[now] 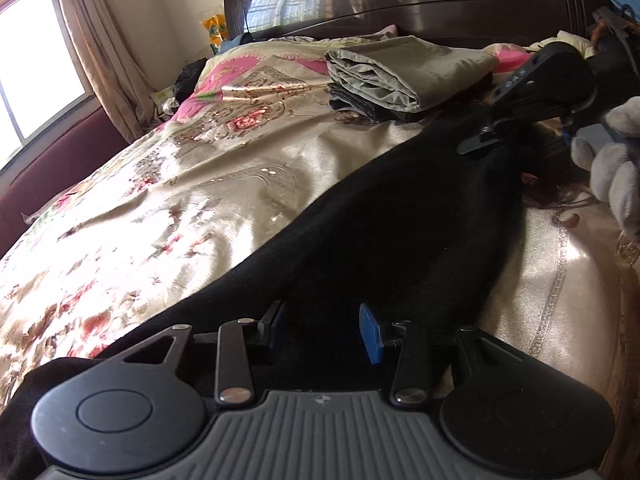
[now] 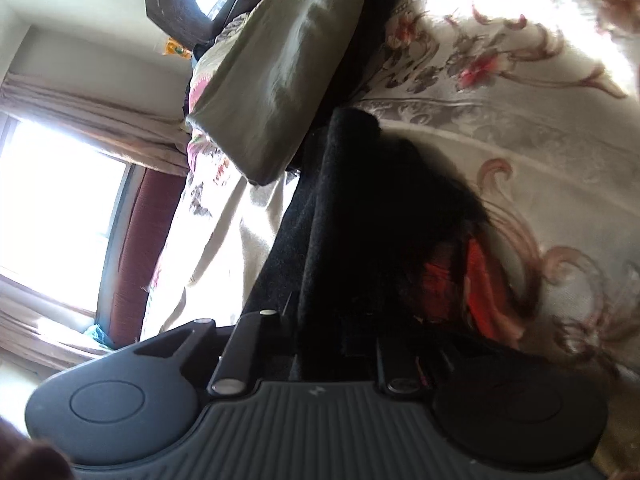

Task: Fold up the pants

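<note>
Black pants [image 1: 400, 216] lie stretched along the floral bedspread [image 1: 180, 200], from the near edge toward the headboard. My left gripper [image 1: 324, 328] is open, its blue pads [image 1: 370, 334] apart just over the near end of the pants. My right gripper [image 1: 480, 142] shows at the far end of the pants in the left wrist view, held by a gloved hand [image 1: 612, 168]. In the right wrist view the right gripper [image 2: 340, 328] is rolled sideways and shut on a bunched fold of the black pants [image 2: 360, 208]; its fingertips are hidden in the fabric.
A folded olive-grey garment [image 1: 392, 76] lies on a stack of clothes near the dark wooden headboard [image 1: 400, 0], and shows in the right wrist view [image 2: 280, 68]. A window with curtains [image 1: 92, 40] is on the left. Red fabric [image 2: 472, 276] shows beside the pants.
</note>
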### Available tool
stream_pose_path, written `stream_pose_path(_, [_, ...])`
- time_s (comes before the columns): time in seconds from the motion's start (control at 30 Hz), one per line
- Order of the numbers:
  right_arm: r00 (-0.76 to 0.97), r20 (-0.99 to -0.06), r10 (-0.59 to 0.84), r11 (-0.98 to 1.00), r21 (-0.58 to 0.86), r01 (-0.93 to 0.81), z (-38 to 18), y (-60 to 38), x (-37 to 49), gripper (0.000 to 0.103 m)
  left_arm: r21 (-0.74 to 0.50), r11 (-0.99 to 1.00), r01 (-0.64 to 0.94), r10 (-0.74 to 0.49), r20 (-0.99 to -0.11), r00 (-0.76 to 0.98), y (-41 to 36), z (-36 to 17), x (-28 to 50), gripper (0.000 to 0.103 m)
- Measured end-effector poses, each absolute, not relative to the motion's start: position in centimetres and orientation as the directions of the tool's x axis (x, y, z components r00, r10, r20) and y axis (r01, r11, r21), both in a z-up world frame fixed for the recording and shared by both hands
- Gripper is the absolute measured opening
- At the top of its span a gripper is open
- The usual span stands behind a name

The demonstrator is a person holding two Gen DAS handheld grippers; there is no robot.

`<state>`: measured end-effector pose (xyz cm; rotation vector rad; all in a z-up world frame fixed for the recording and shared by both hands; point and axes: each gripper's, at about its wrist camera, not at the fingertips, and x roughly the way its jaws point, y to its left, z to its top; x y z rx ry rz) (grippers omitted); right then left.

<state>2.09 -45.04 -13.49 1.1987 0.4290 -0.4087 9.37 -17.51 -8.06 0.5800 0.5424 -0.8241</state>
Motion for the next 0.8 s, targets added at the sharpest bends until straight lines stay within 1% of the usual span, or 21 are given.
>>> stream_pose_path(0.03, [0.845,-0.529,-0.076,0.300,0.796,0.525,-13.7,-45.1,2.2,0.012,0.267,0.538,0.800,-0.513,-0.649,0.561,-17.7,-8.2,9.0,0.054])
stream_pose_path(0.07, [0.856,-0.513,-0.072,0.285,0.811,0.510,-13.6,-45.2,1.9,0.010,0.277,0.529,0.802,-0.514,-0.648,0.562,-17.8,-8.3,8.6,0.054])
stream_pose_path(0.13, [0.889,-0.451,-0.084,0.277,0.846,0.455,-12.6,-45.4,0.6,0.009,0.279,0.513,0.812,-0.520,-0.651,0.552,-17.9,-8.2,8.0,0.054])
stream_pose_path(0.17, [0.893,-0.438,-0.100,0.293,0.845,0.447,-12.1,-45.5,0.2,0.009,0.275,0.507,0.817,-0.527,-0.651,0.546,-17.9,-8.1,7.7,0.054])
stream_pose_path(0.2, [0.893,-0.436,-0.109,0.308,0.840,0.448,-12.0,-45.5,0.0,0.009,0.275,0.500,0.821,-0.533,-0.650,0.542,-18.0,-8.0,7.6,0.054])
stream_pose_path(0.27, [0.875,-0.473,-0.102,0.299,0.824,0.481,-12.8,-45.7,0.4,0.009,0.276,0.488,0.828,-0.533,-0.657,0.533,-18.6,-8.1,7.5,0.054])
stream_pose_path(0.3, [0.872,-0.481,-0.091,0.288,0.825,0.486,-13.2,-45.7,0.5,0.013,0.274,0.484,0.831,-0.533,-0.661,0.528,-18.8,-8.2,7.5,0.054])
stream_pose_path(0.33, [0.871,-0.482,-0.093,0.273,0.829,0.487,-13.4,-45.7,0.6,0.013,0.276,0.477,0.835,-0.536,-0.662,0.524,-18.9,-8.2,7.3,0.054])
stream_pose_path(0.43, [0.892,-0.438,-0.108,0.233,0.861,0.451,-13.7,-45.7,0.4,0.020,0.289,0.469,0.835,-0.534,-0.660,0.528,-18.6,-8.2,7.1,0.054])
stream_pose_path(0.47, [0.892,-0.437,-0.118,0.229,0.862,0.452,-13.6,-45.8,0.4,0.020,0.282,0.473,0.835,-0.533,-0.663,0.526,-18.3,-8.2,7.2,0.054])
stream_pose_path(0.5, [0.893,-0.432,-0.125,0.241,0.860,0.450,-13.4,-45.7,0.4,0.018,0.278,0.476,0.834,-0.532,-0.664,0.525,-18.1,-8.1,7.3,0.055])
stream_pose_path(0.57, [0.881,-0.442,-0.170,0.347,0.810,0.473,-11.8,-45.3,0.4,0.012,0.274,0.487,0.830,-0.528,-0.665,0.529,-17.8,-8.2,7.4,0.055])
stream_pose_path(0.63, [0.854,-0.465,-0.233,0.484,0.707,0.517,-10.1,-44.1,1.3,0.011,0.269,0.491,0.828,-0.527,-0.666,0.529,-17.8,-8.2,7.5,0.055])
stream_pose_path(0.7, [0.840,-0.459,-0.291,0.595,0.601,0.534,-9.0,-42.5,1.7,0.011,0.281,0.486,0.828,-0.523,-0.665,0.533,-17.9,-8.2,7.4,0.055])
stream_pose_path(0.73, [0.838,-0.453,-0.305,0.629,0.565,0.534,-8.8,-42.0,1.9,0.011,0.290,0.481,0.827,-0.522,-0.664,0.536,-18.0,-8.3,7.3,0.055])
stream_pose_path(0.77, [0.835,-0.456,-0.307,0.631,0.559,0.537,-8.8,-42.1,2.0,0.012,0.297,0.477,0.827,-0.521,-0.663,0.538,-18.0,-8.3,7.2,0.055])
stream_pose_path(0.8, [0.834,-0.461,-0.304,0.604,0.583,0.543,-9.2,-42.6,2.1,0.012,0.301,0.474,0.827,-0.520,-0.662,0.539,-18.1,-8.4,7.2,0.055])
